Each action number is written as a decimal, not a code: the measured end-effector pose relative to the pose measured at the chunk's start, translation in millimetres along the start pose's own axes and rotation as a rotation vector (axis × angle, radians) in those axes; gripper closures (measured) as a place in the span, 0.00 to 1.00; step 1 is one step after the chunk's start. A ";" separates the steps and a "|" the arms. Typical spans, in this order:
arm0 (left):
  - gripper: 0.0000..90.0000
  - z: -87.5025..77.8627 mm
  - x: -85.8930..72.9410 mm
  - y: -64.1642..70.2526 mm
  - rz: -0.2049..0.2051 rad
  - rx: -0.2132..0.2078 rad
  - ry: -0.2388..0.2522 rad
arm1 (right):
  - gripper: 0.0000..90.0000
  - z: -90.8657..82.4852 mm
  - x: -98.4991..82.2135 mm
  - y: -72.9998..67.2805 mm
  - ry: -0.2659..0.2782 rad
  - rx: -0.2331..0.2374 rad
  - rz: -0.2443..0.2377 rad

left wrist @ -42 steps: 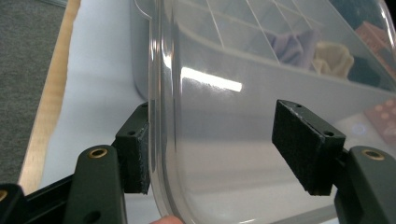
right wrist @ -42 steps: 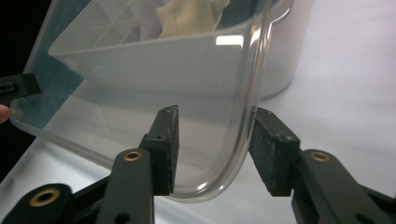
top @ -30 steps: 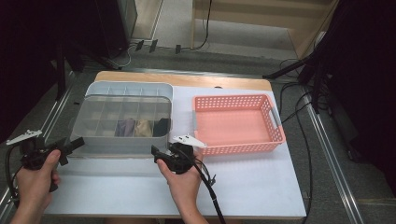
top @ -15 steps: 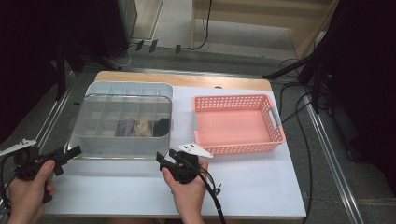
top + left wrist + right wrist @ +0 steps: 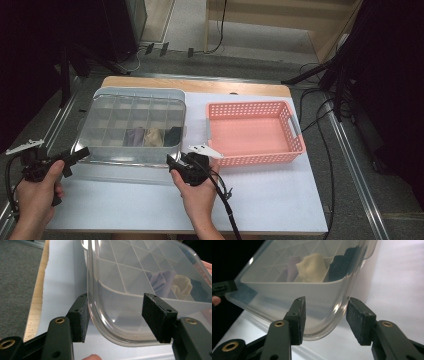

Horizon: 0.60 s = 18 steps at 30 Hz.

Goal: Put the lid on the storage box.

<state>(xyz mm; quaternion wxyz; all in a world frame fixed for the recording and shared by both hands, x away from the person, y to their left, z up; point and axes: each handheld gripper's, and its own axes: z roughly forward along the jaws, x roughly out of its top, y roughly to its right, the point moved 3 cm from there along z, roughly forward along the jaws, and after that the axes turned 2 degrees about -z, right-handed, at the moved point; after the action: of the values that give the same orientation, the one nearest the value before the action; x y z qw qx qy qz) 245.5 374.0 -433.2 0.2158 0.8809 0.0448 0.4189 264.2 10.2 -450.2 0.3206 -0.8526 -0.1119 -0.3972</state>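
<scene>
I am holding the left tongs (image 5: pixel 115 317) part-open astride the near-left corner of the clear lid (image 5: pixel 131 129), which is sitting on the bench (image 5: pixel 280 195) beside the basket (image 5: pixel 252 132). The right tongs (image 5: pixel 325 320) (just widening slightly) are straddling its near-right corner, not clamping.

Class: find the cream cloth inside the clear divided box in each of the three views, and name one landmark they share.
High view: cream cloth in the box's near row, between purple and dark cloths.
Left gripper view: upper right.
Right gripper view: top centre.
Shared landmark: the clear lid and its rounded near corners.
</scene>
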 end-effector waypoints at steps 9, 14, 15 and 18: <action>0.46 -2.5 0.8 1.3 0.010 -0.002 -0.005 | 0.59 -5.9 -2.7 0.0 0.002 0.024 0.018; 0.50 -0.6 3.5 -0.8 -0.004 -0.006 -0.002 | 0.60 -2.5 0.4 1.2 0.004 0.008 0.019; 0.51 -0.1 4.5 -1.3 -0.013 -0.009 0.002 | 0.60 -2.1 1.1 1.0 0.000 0.005 0.023; 0.54 -0.3 7.8 -1.8 -0.021 -0.018 0.009 | 0.60 0.5 3.8 2.7 -0.003 -0.001 0.011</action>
<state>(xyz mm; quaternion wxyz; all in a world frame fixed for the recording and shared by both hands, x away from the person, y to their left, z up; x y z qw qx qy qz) 250.5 377.7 -428.2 0.2282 0.8765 0.0513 0.4208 268.2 8.2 -448.8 0.3221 -0.8541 -0.1075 -0.3940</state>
